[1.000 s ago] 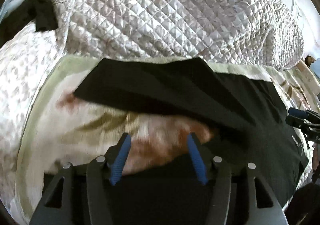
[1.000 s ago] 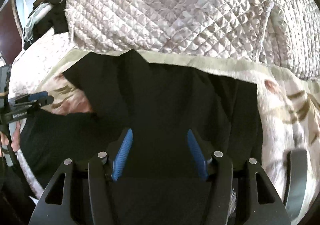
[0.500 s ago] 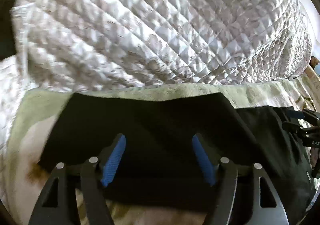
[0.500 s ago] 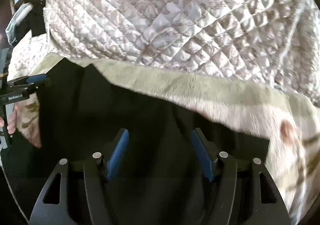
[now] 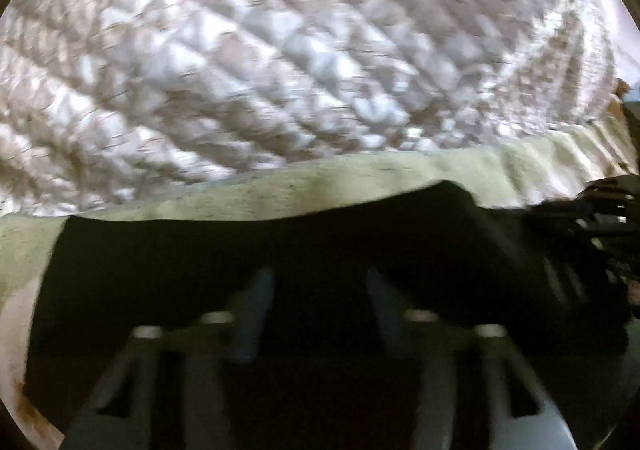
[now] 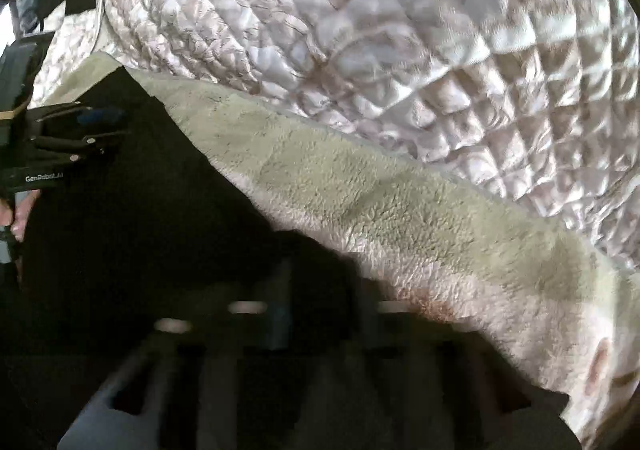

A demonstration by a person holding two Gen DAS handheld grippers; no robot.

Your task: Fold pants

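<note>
The black pants (image 5: pixel 280 246) lie flat on a pale green fleece blanket (image 5: pixel 320 186). My left gripper (image 5: pixel 320 282) hovers low over their far edge, blurred, jaws spread apart and empty. In the right wrist view the pants (image 6: pixel 140 210) fill the left side. My right gripper (image 6: pixel 320 282) is low over their far right corner, blurred, with its fingers closer together; whether cloth is between them does not show. The left gripper also shows in the right wrist view (image 6: pixel 80 130), and the right gripper in the left wrist view (image 5: pixel 592 218).
A bulky quilted white and beige comforter (image 5: pixel 300 50) rises just behind the blanket and shows in the right wrist view too (image 6: pixel 400 50). Dark clothing and a dark frame (image 6: pixel 36 2) sit at the far left.
Both grippers have moved forward and down over the pants toward their far edge. The right one's fingers now stand closer together. The comforter looms larger in both views.
</note>
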